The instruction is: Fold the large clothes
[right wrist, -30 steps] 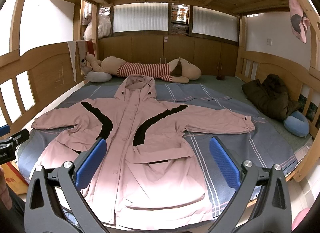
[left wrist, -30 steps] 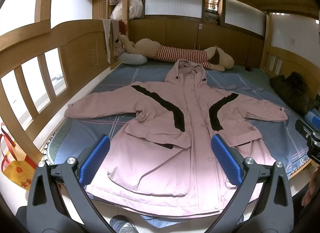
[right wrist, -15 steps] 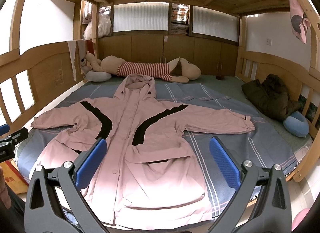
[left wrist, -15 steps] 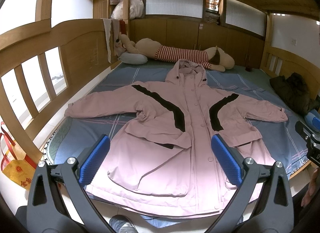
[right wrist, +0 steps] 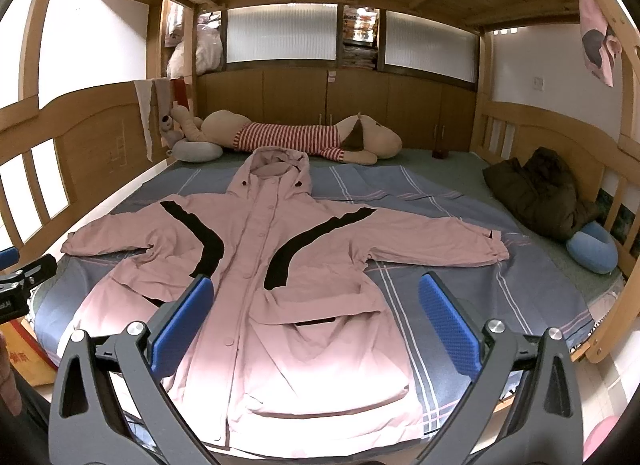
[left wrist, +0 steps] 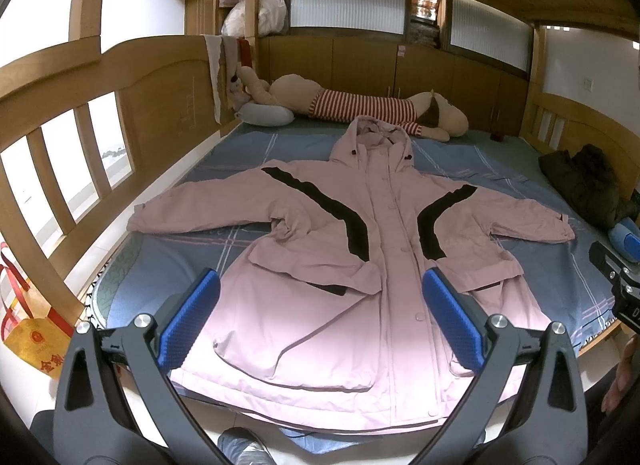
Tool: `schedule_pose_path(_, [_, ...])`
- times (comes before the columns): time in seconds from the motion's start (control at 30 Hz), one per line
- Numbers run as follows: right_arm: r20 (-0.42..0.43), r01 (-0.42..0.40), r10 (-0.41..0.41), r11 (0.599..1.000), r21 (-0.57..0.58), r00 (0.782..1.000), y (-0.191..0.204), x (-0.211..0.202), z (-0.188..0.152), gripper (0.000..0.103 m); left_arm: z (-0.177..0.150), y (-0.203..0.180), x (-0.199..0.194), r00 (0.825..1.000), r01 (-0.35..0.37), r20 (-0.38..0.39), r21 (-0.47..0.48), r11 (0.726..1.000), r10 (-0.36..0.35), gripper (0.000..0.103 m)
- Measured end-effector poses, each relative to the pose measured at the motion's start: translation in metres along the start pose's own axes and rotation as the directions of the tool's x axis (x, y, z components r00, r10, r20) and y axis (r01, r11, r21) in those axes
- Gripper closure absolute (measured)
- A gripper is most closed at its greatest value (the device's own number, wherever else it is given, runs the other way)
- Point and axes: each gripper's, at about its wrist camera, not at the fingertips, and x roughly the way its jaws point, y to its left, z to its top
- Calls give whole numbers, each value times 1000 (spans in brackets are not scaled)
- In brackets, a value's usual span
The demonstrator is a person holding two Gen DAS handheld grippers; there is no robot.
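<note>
Across the bed [left wrist: 168, 261] a pink coat [left wrist: 360, 285] lies flat, front up, sleeves spread wide and hood toward the far end, its hem at the near edge. Both the left gripper [left wrist: 320, 319] and the right gripper [right wrist: 316, 323] hover above the hem, jaws wide apart and holding nothing. A good start, I judge, is to take each sleeve near its cuff and lay it across the chest, keeping the cloth smooth, before folding the hem upward. A striped stuffed toy [right wrist: 296, 137] lies just beyond the hood, a dark jacket [right wrist: 540, 189] and blue cushion [right wrist: 594, 247] sit well off to the right; none blocks the sleeves
</note>
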Motion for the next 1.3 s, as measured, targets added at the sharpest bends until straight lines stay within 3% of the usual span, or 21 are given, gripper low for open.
schedule_pose_path(0.37, [-1, 1, -1, 1000, -1, 1000, 1, 2, -2, 1, -5, 2, 5, 1000, 15, -14, -3, 1000, -15, 2])
schedule_pose_path(0.6, [6, 5, -5, 1000, -3, 1000, 2, 2, -2, 1, -5, 0, 6, 998, 59, -14, 15, 998, -59, 2])
schedule_pose_path(0.67, [-20, 13, -13, 1000, 7, 1000, 0, 8, -3, 1, -6, 1, 6, 995, 103, -4, 13, 995, -103, 2])
schedule_pose_path(0.8, [47, -24, 22, 999, 38, 999, -4, 4, -5, 1, -11, 13, 13, 973, 220, 71, -18, 975, -218, 2])
schedule_pose_path(0.87, [65, -48, 45, 998, 39, 997, -4, 5, -5, 1, -17, 25, 21, 939, 323, 141, -54, 945, -313, 2])
schedule_pose_path(0.9, [85, -54, 51, 998, 37, 995, -4, 6, -6, 1, -22, 33, 26, 911, 389, 176, -71, 919, -372, 2])
schedule_pose_path(0.93, [109, -45, 41, 998, 36, 993, -5, 9, -10, 1, -27, 40, 38, 895, 432, 177, -116, 894, -409, 2])
schedule_pose_path(1.03, [94, -54, 50, 998, 44, 994, -5, 24, -11, 1, -31, 44, 76, 895, 441, 23, -198, 876, -445, 2])
schedule_pose_path(1.2, [48, -61, 57, 994, 92, 997, -9, 54, -14, 1, -24, 62, 85, 885, 455, 16, -250, 855, -466, 2])
schedule_pose_path(1.3, [30, -101, 98, 987, 122, 995, -7, 63, -13, 1, -17, 93, 93, 900, 413, -3, -303, 858, -435, 2])
